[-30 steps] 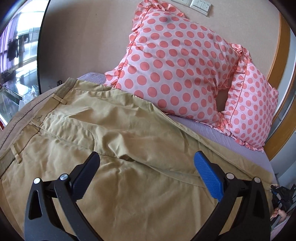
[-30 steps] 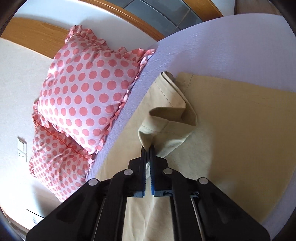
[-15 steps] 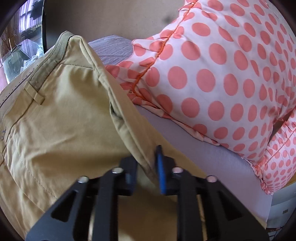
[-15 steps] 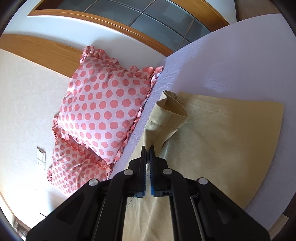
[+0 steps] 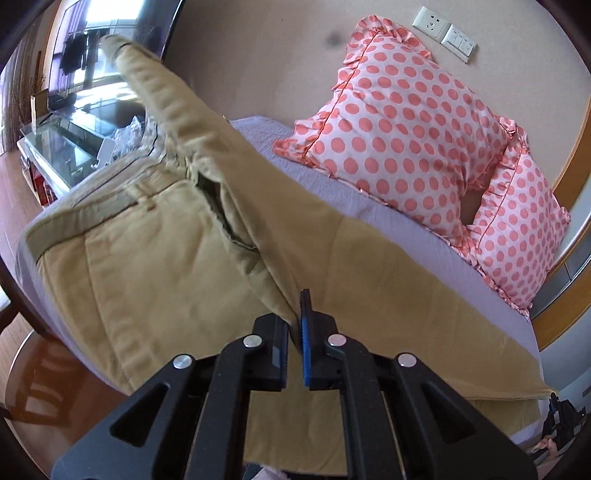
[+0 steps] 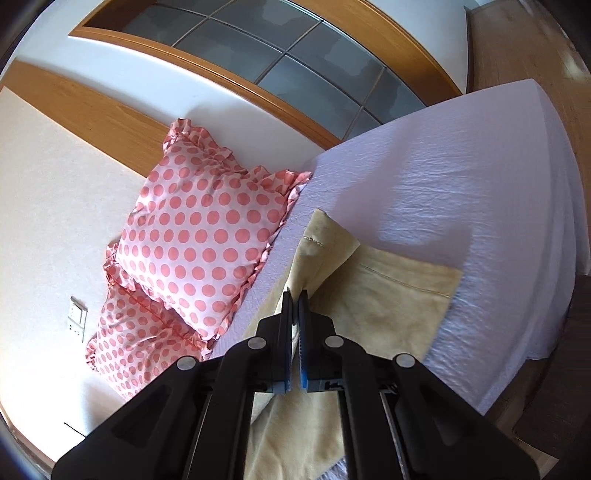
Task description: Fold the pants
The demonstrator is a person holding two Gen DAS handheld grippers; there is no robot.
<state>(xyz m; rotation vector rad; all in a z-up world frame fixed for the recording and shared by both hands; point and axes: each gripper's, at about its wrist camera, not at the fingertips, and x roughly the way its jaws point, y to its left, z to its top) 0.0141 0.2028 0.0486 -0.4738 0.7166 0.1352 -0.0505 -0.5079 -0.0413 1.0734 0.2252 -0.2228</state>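
Tan khaki pants (image 5: 155,266) lie on a lavender bed (image 5: 388,218). My left gripper (image 5: 295,321) is shut on the far edge of the pants near the waist and holds it lifted, so the waistband end (image 5: 125,55) rises toward the upper left. My right gripper (image 6: 293,299) is shut on the far leg of the pants (image 6: 325,240) near its hem and holds it raised above the other leg (image 6: 399,291), which lies flat on the bed (image 6: 461,177).
Two pink polka-dot pillows (image 5: 413,122) (image 6: 199,251) lean on the wall behind the bed. A glass-topped stand (image 5: 62,147) is at the left. The bed's edge (image 6: 554,258) drops to wooden floor at the right. Wall sockets (image 5: 443,33) sit above the pillows.
My left gripper went from open over the pants to shut on their far edge and lifted it. My right gripper, shut throughout, raised the leg end higher above the bed.
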